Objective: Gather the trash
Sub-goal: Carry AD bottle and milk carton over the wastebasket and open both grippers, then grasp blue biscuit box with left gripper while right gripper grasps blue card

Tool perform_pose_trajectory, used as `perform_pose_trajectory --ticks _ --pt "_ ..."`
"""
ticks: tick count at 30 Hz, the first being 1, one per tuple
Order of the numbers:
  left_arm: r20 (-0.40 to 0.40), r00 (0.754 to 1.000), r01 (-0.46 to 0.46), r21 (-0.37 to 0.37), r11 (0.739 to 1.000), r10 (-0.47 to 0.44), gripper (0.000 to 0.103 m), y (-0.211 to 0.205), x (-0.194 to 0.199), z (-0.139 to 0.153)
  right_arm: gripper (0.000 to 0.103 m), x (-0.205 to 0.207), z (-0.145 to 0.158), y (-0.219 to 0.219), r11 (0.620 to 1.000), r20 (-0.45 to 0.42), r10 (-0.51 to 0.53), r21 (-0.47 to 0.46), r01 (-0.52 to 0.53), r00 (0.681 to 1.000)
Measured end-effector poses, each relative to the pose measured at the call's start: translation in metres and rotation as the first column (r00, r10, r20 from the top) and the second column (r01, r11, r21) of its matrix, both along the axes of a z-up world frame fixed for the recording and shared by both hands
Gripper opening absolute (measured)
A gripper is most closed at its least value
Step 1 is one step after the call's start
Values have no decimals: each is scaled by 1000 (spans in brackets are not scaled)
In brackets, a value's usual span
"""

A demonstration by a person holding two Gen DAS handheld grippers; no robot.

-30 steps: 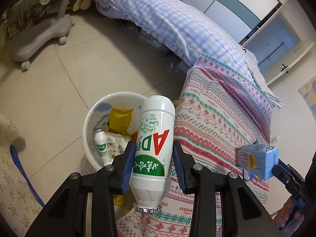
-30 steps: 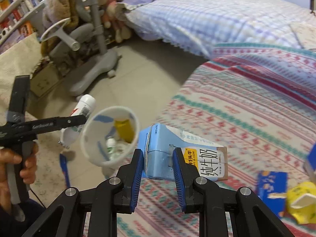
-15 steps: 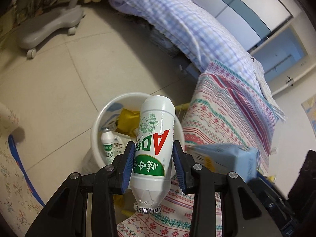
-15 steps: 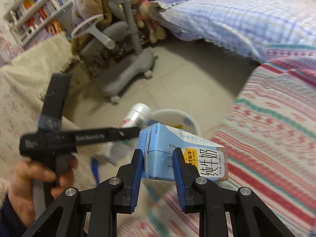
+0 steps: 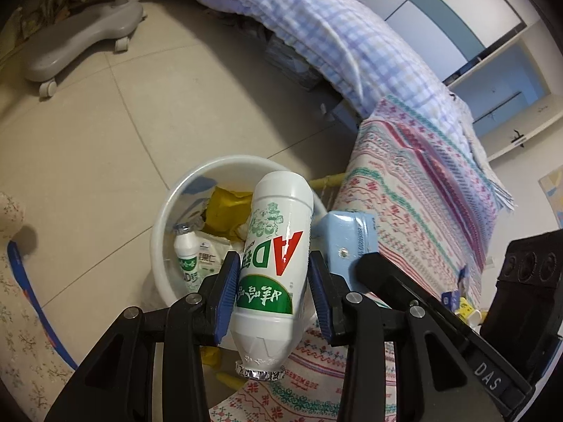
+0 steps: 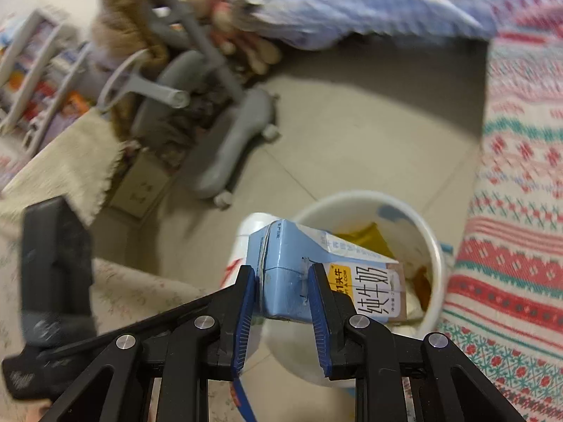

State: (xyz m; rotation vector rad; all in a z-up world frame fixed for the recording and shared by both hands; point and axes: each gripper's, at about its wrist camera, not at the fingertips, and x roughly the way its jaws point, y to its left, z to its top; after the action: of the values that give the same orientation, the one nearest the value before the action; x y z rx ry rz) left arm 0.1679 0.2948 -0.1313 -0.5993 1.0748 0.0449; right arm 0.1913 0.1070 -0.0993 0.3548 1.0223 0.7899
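Note:
My left gripper (image 5: 272, 290) is shut on a white AD milk bottle (image 5: 274, 246) with a green label, held cap-down over the near rim of a white round bin (image 5: 165, 218). My right gripper (image 6: 281, 302) is shut on a light blue milk carton (image 6: 316, 274), held over the same bin (image 6: 436, 246). The carton also shows in the left wrist view (image 5: 348, 232), just right of the bottle. The bottle peeks out behind the carton in the right wrist view (image 6: 242, 239). The bin holds a small bottle (image 5: 186, 260), yellow wrapping (image 5: 225, 207) and white packets.
The bin stands on a tiled floor (image 5: 88, 133) beside a bed with a striped patterned blanket (image 5: 422, 204). A grey chair base on casters (image 5: 81, 45) is farther off. A floral cushion with a blue strap (image 5: 28, 292) is at the left.
My right gripper has swung left with the carton, from over the blanket to over the bin, close beside the bottle. My left gripper has edged forward over the bin.

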Motion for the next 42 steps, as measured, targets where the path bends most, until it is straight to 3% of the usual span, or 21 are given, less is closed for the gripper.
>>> perform_pose_trajectory --ticks 3,7,13,27,33,35,42 --pt "-9 999 -40 4 999 40 44 9 0 -3 28 4 -4 1 999 -6 -16 -28 16 1000" --pt "6 999 -32 21 999 32 61 7 1 -2 28 9 -9 2 998 -24 -28 -54 26 999" --pt "23 997 -76 6 997 76 61 20 -1 2 29 22 -24 4 994 -96 -80 -87 72 992" --pt "28 994 -104 -30 994 105 61 27 -3 2 29 27 -30 8 978 -61 -118 -182 105 991" --pt "49 995 -86 -41 995 88 61 20 -2 8 31 19 -32 5 973 -37 -79 -220 69 996" --pt "57 996 -69 -38 997 71 61 12 0 12 41 15 -26 -1 973 -18 -67 -222 61 998" --pt "76 994 80 4 997 -80 61 -56 17 24 50 -1 6 -51 961 59 -57 -266 70 997"
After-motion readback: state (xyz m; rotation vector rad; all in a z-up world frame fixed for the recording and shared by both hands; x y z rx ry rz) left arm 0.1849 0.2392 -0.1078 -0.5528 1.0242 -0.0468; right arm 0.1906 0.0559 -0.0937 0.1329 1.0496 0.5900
